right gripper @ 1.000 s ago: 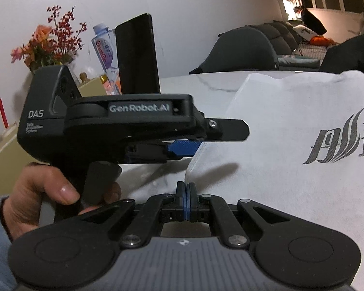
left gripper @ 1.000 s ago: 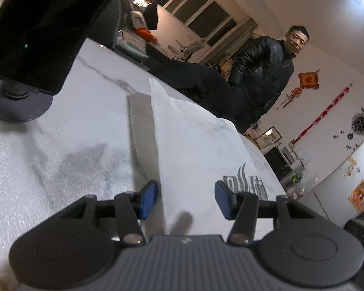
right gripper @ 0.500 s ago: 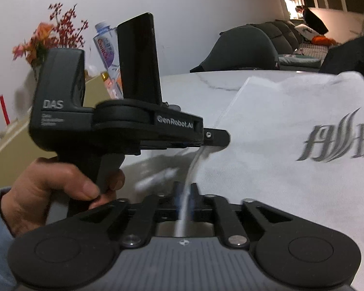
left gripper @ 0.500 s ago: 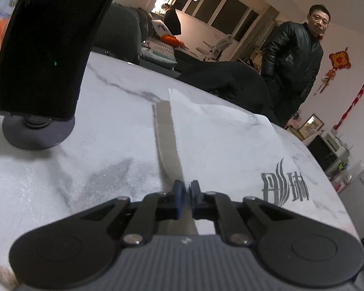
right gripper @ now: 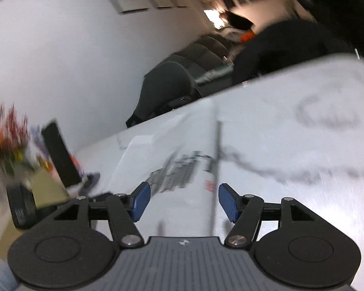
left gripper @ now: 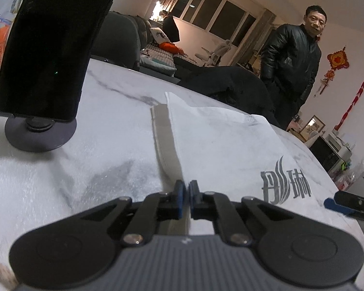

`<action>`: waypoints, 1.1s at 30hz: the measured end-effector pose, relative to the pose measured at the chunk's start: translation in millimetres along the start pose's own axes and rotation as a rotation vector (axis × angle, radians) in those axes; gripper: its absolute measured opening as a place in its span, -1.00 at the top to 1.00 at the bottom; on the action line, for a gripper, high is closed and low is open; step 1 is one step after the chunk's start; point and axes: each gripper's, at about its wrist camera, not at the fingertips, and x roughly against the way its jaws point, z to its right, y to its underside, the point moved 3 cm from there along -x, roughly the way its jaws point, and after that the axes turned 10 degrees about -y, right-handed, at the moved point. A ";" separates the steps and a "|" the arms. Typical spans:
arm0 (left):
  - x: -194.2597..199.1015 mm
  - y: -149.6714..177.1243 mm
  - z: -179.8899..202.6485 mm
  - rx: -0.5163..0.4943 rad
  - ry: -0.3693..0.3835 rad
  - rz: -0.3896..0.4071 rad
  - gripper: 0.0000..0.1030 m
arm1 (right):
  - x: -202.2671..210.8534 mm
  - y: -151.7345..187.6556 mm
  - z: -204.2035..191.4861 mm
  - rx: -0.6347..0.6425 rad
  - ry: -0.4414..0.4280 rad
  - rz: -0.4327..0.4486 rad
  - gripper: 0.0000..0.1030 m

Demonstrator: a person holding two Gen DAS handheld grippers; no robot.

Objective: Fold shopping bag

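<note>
On the marble table (left gripper: 60, 169) the white shopping bag (left gripper: 230, 150) is laid flat, grey logo up; its near left edge is pinched between the closed pads of the left gripper (left gripper: 185, 200), beside the grey handle strip (left gripper: 166, 140). Right gripper (right gripper: 182, 202) is seen spread wide, nothing gripped, over the bag; that view is motion-blurred.

Right wrist view is motion-blurred: print on the bag (right gripper: 267, 150) unreadable, flowers (right gripper: 9, 145) a smear; in left wrist view the right gripper (left gripper: 327, 203) is cut by the frame edge, black stand (left gripper: 51, 48) cropped at top.
</note>
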 end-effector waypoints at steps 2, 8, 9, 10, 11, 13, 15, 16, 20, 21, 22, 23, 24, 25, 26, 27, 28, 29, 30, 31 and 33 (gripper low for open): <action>-0.2 0.7 0.4 0.004 -0.009 0.004 0.92 | 2.1 -1.2 18.7 -0.090 -0.030 0.012 -0.14; -3.1 0.7 -3.5 0.038 -0.004 0.008 0.92 | -15.7 -3.2 38.8 -0.171 -0.043 -0.013 0.23; -4.5 0.3 -3.4 0.043 -0.004 0.009 0.92 | -19.1 -4.8 40.6 -0.174 -0.043 -0.015 0.23; -5.6 -0.1 -3.1 0.046 -0.005 0.010 0.92 | -22.8 -7.9 43.2 -0.183 -0.048 -0.015 0.26; -5.9 -0.2 -2.4 0.044 -0.009 0.012 0.92 | -26.9 -11.4 45.6 -0.194 -0.054 -0.015 0.26; -6.5 -0.6 -0.9 0.042 -0.025 0.018 0.92 | -33.6 -20.1 51.1 -0.216 -0.061 -0.012 0.26; -5.0 -0.4 -0.4 0.044 -0.037 0.028 0.92 | -41.9 -31.2 58.0 -0.244 -0.067 -0.005 0.26; -3.8 -0.3 -0.3 0.046 -0.041 0.035 0.92 | -46.4 -36.6 62.0 -0.261 -0.073 -0.003 0.26; 4.4 0.4 0.8 0.040 -0.041 0.083 0.93 | -65.1 -53.5 69.9 -0.294 -0.086 -0.010 0.26; 4.8 0.5 0.1 0.044 -0.041 0.085 0.93 | -70.5 -56.3 69.3 -0.292 -0.085 -0.015 0.26; 4.9 0.4 -0.6 0.049 -0.040 0.087 0.93 | -76.9 -59.0 68.6 -0.287 -0.081 -0.023 0.26; 4.3 -0.1 -1.7 0.056 -0.038 0.086 0.93 | -83.7 -61.7 68.0 -0.282 -0.078 -0.032 0.26; 4.1 -0.2 -3.4 0.066 -0.037 0.085 0.93 | -90.5 -64.5 67.4 -0.276 -0.074 -0.040 0.26; 3.7 -0.3 -5.0 0.076 -0.037 0.083 0.93 | -96.0 -66.7 67.1 -0.270 -0.075 -0.044 0.27; 2.8 -0.1 -6.5 0.086 -0.035 0.078 0.93 | -100.1 -68.9 67.1 -0.263 -0.076 -0.046 0.31; 1.9 0.0 -8.0 0.095 -0.034 0.073 0.93 | -104.9 -70.6 65.3 -0.252 -0.073 -0.051 0.32; 1.0 0.2 -9.5 0.105 -0.033 0.067 0.93 | -110.2 -71.9 62.6 -0.239 -0.067 -0.058 0.38; 0.1 0.3 -11.0 0.114 -0.032 0.062 0.93 | -115.6 -73.2 58.1 -0.217 -0.056 -0.069 0.46; -1.1 0.3 -12.6 0.124 -0.031 0.057 0.93 | -121.0 -73.4 52.6 -0.189 -0.043 -0.081 0.48; -3.0 -0.1 -14.4 0.132 -0.029 0.050 0.93 | -126.0 -73.9 45.7 -0.146 -0.025 -0.094 0.51; -5.6 -0.8 -17.2 0.144 -0.027 0.043 0.92 | -133.0 -74.9 37.0 -0.044 0.028 -0.120 0.61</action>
